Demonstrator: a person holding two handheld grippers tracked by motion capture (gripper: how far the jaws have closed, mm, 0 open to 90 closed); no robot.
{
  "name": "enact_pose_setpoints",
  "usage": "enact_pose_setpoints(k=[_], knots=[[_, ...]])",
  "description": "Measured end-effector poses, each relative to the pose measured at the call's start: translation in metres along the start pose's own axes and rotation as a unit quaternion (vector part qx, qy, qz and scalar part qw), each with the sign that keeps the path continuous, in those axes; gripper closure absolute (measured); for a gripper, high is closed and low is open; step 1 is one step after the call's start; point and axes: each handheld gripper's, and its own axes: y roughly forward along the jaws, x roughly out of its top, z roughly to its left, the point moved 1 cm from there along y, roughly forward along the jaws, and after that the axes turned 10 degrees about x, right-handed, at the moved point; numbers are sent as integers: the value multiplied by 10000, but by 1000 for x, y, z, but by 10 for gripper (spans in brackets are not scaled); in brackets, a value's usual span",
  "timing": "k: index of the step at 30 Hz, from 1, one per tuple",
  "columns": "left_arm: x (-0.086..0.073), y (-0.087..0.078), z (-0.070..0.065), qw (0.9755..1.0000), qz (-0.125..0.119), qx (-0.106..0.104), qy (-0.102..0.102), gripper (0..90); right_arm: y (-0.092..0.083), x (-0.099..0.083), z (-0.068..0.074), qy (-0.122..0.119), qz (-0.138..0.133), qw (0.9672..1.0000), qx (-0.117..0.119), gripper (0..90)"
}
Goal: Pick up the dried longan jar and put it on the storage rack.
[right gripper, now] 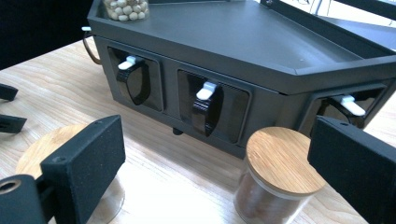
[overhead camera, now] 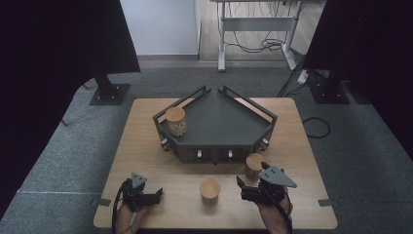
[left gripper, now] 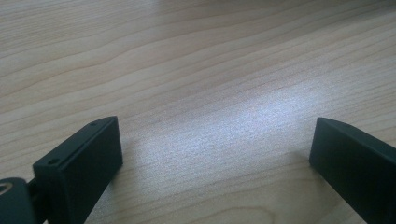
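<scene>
Between my right gripper's (right gripper: pixel 215 168) wide-open, empty jaws stands the brown jar (right gripper: pixel 275 179), at the rack's (overhead camera: pixel 219 119) five o'clock. I judge it's the approach step; next I must advance and close. Left gripper (overhead camera: pixel 146 195) rests open, holding nothing.

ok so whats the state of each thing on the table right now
left tongs: open, empty, low over bare table
right tongs: open, empty, facing brown jar
brown jar: lid on, upright, before rack
middle jar: lid on, upright, between the tongs
nut jar: lid on, upright on rack
</scene>
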Motion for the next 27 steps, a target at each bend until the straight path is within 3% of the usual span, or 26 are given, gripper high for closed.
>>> enact_pose_setpoints(k=[27], knots=[[0,0,0,10000,-3,-12,12,23,15,5,15,-159,-75,9994,312,37]])
